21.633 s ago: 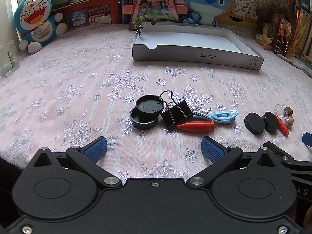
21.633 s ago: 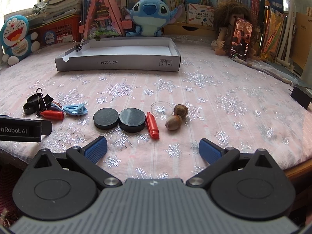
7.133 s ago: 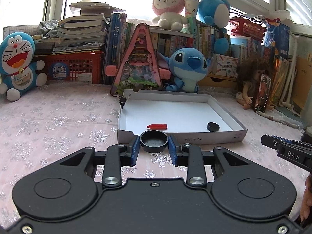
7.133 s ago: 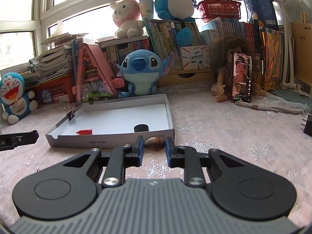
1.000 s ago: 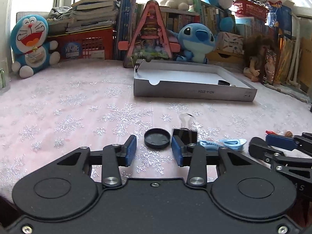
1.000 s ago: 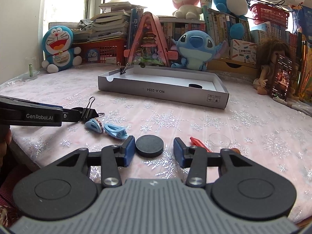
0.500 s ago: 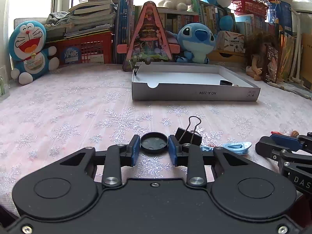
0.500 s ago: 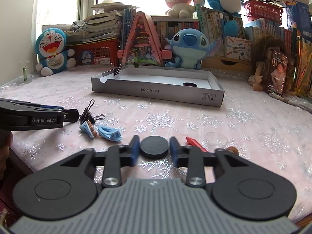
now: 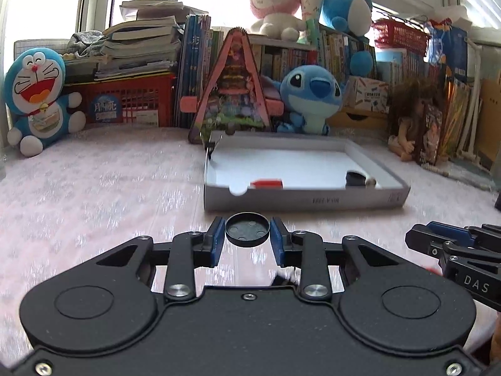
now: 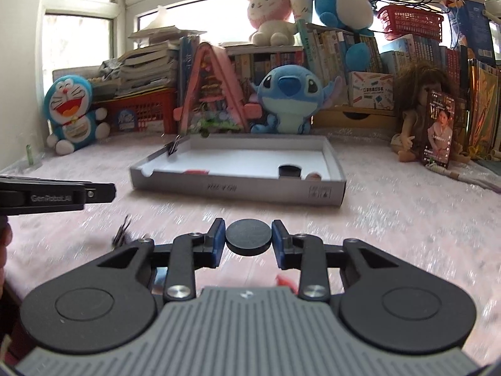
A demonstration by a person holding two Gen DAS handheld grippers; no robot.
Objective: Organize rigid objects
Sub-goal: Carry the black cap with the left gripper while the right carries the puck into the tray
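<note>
Pinching a shallow black lid [image 9: 247, 230] by its rim, the left hand-held gripper [image 9: 247, 238] holds it hollow side up between its blue pads [image 9: 216, 238], clear of the pink snowflake cloth on the table [image 9: 94, 194]. The right hand-held gripper [image 10: 248, 238] is clamped the same way on a solid black disc [image 10: 248, 238], flat face up.

Both pieces look stiff and light, so a squeeze across the widest part of the rim should hold them. The smooth round edges could roll or slip if the pads sit off-centre.

Beyond them lies the white cardboard tray [image 9: 313, 202], its low front wall facing the cameras. Inside it are 1 red piece [image 9: 266, 184] near the front, 1 black puck [image 9: 354, 178] at the right and a small brownish object [image 9: 370, 181] just beside the puck. A binder clip [image 10: 123, 233], blurred, lies on the cloth left of the right hand-held gripper.

Releasing each piece low over bare tray floor would probably keep it from bouncing.
</note>
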